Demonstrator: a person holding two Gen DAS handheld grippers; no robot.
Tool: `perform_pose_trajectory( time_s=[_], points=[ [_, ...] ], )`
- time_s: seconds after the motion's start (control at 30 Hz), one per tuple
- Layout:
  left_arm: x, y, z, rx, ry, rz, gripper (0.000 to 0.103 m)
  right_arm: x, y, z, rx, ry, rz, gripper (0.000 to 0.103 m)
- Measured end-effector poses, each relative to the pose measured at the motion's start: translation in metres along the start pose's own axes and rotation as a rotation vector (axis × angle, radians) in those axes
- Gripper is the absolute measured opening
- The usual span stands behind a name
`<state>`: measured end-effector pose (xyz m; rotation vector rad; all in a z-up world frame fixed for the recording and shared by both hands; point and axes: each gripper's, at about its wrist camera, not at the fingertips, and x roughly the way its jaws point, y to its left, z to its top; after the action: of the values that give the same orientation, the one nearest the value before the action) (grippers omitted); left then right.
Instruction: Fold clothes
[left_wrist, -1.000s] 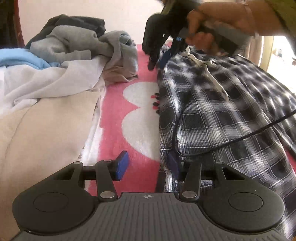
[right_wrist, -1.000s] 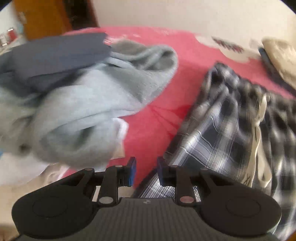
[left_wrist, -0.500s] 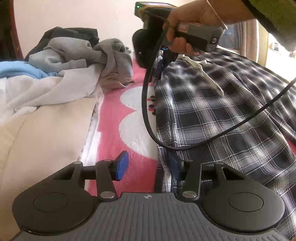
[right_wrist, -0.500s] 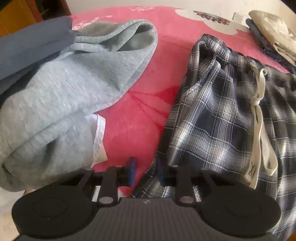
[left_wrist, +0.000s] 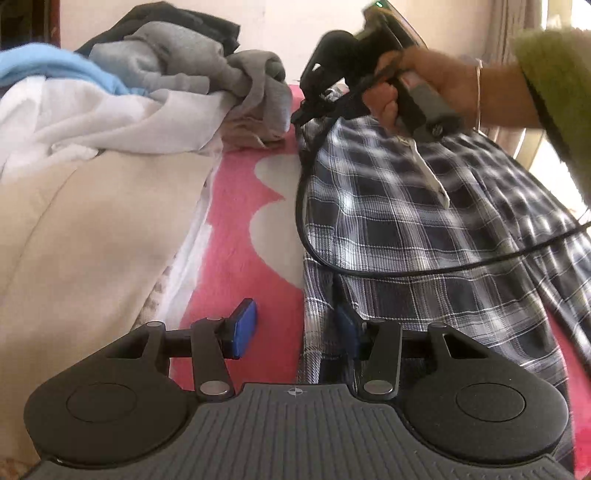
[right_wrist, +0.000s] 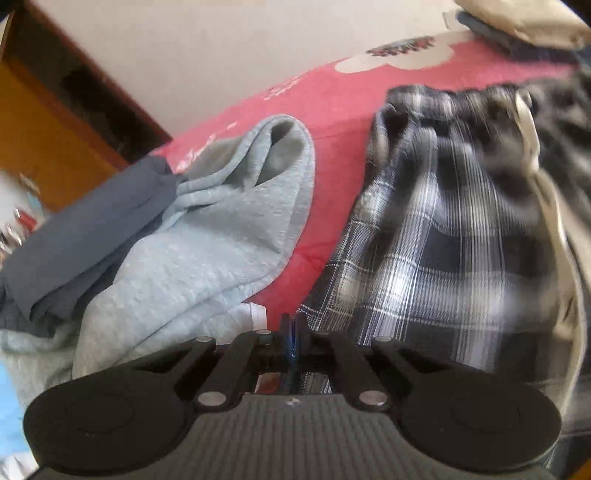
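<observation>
The left gripper (left_wrist: 295, 328) points steeply downward with its jaws partly apart, while the right gripper (right_wrist: 291, 343), gripped by the person's right hand (left_wrist: 424, 85), has its jaws pressed together.

The trousers (left_wrist: 424, 221) lie on the bedspread (left_wrist: 236, 236) at right, the clothes pile (left_wrist: 110, 129) at left, a cable (left_wrist: 369, 271) across the trousers, folded items (right_wrist: 524, 22) behind.

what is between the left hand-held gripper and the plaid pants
Nothing visible. The left hand-held gripper already straddles the plaid pants edge. A black cable lies across the cloth just beyond it, and might snag a fold.
</observation>
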<state>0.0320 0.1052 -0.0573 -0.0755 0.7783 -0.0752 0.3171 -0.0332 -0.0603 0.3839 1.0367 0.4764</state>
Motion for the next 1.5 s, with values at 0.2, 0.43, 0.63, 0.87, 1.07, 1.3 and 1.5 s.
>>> perform_pose_trajectory(
  time_s=[0.2, 0.43, 0.63, 0.87, 1.07, 1.3, 1.5],
  points=[
    [0.008, 0.010, 0.009, -0.054, 0.018, -0.018, 0.044, 0.018, -0.013, -0.013, 0.092, -0.043, 0.077, 0.001],
    [0.001, 0.009, -0.005, -0.070, -0.005, -0.013, 0.020, 0.015, -0.019, -0.015, 0.195, -0.119, 0.181, 0.001],
    [-0.009, 0.009, -0.011, -0.099, -0.059, -0.009, 0.000, -0.002, -0.015, -0.004, 0.073, -0.060, 0.155, 0.001],
    [-0.021, -0.014, -0.017, 0.040, -0.117, 0.089, 0.000, 0.000, 0.019, -0.003, -0.244, 0.163, -0.048, 0.007],
    [-0.027, -0.059, -0.041, 0.383, -0.206, 0.233, 0.000, 0.015, 0.055, -0.017, -0.403, 0.228, -0.176, 0.034],
    [-0.026, -0.077, -0.053, 0.538, -0.238, 0.255, 0.001, 0.028, 0.072, -0.036, -0.536, 0.238, -0.283, 0.022],
    [-0.026, -0.069, -0.053, 0.506, -0.179, 0.235, 0.014, 0.013, 0.041, -0.025, -0.263, 0.146, -0.116, 0.003]
  ],
)
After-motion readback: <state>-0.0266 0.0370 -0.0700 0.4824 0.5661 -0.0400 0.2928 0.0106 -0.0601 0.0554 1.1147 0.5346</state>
